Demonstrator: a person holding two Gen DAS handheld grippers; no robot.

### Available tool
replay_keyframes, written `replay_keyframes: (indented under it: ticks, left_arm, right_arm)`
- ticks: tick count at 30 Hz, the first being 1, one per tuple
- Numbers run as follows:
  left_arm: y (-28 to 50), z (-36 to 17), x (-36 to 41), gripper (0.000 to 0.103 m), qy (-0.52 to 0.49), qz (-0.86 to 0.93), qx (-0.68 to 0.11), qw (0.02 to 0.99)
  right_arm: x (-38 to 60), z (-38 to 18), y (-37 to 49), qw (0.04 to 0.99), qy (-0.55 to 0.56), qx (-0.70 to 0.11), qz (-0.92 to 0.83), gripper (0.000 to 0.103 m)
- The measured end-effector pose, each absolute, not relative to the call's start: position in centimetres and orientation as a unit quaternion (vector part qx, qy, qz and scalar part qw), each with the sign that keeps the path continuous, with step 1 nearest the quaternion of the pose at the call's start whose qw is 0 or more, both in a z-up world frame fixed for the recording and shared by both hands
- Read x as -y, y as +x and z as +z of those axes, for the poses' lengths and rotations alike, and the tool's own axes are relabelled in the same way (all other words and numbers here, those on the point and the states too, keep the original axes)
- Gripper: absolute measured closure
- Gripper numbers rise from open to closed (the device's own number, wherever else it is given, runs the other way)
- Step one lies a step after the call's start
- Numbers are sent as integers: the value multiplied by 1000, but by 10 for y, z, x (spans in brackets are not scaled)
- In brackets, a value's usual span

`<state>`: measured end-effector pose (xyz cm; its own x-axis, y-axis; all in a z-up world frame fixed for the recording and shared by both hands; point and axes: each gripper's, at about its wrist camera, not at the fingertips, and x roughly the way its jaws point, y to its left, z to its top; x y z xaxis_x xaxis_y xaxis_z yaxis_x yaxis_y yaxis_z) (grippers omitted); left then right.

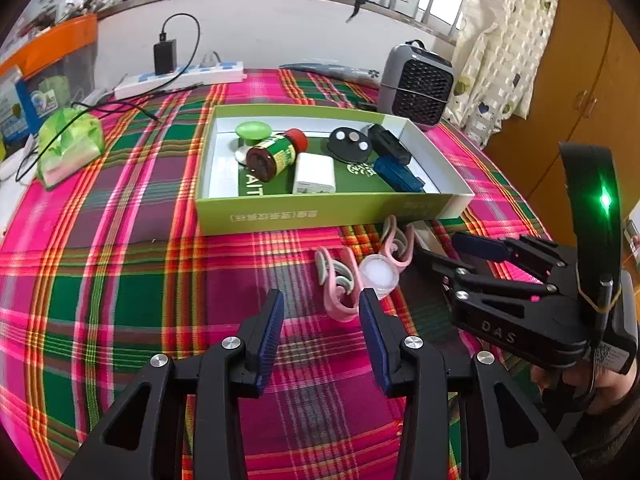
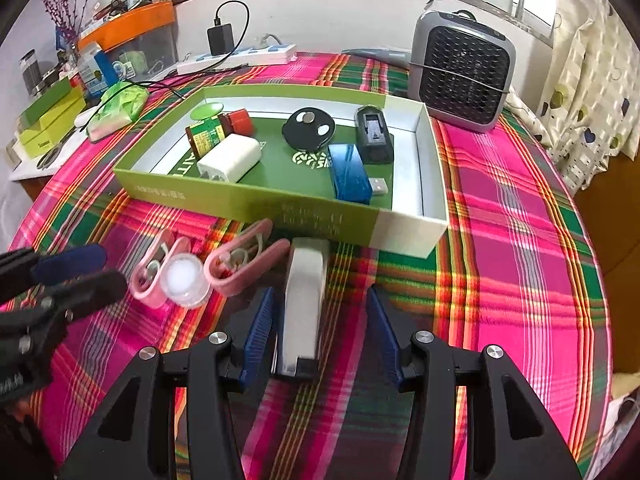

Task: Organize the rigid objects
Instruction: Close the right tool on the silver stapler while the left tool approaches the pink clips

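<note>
Your counter (image 2: 520, 208) carries the green box (image 2: 256, 200), already holding a jar, charger and USB stick. Just before it lie a white block (image 2: 304, 300), two pink clips (image 2: 240, 268) and a small cap (image 2: 185, 278). Your right hand-held gripper (image 2: 318, 328) straddles the block, jaws wide, not yet pressing: close, then lift into the box. Your left hand-held gripper (image 1: 320, 320) stands open, empty, near a clip.

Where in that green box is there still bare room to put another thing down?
Inside the green box, free floor lies along the right wall beside the blue USB stick, and at the near-left corner before the white adapter. The back row, from brown bottle to black device, is crowded.
</note>
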<state>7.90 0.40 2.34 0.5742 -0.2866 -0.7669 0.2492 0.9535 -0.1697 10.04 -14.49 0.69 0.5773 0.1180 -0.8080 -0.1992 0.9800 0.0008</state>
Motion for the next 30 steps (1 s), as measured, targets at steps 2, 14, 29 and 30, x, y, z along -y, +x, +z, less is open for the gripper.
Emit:
replay_keyframes:
  ticks: [2, 14, 29, 30]
  left_arm:
    - [79, 22, 0, 65, -16, -151, -439, 886]
    - [85, 15, 14, 65, 10, -139, -450, 882]
    - [102, 9, 8, 65, 24, -121, -459, 880]
    - [103, 9, 8, 65, 25, -121, -458, 880]
  right_arm:
    - [145, 7, 102, 887, -45, -451, 89, 54]
    - [152, 7, 103, 890, -47, -444, 93, 63]
    - [165, 8, 100, 891, -41, -441, 97, 78]
    - [167, 8, 100, 892, -39, -441, 96, 78]
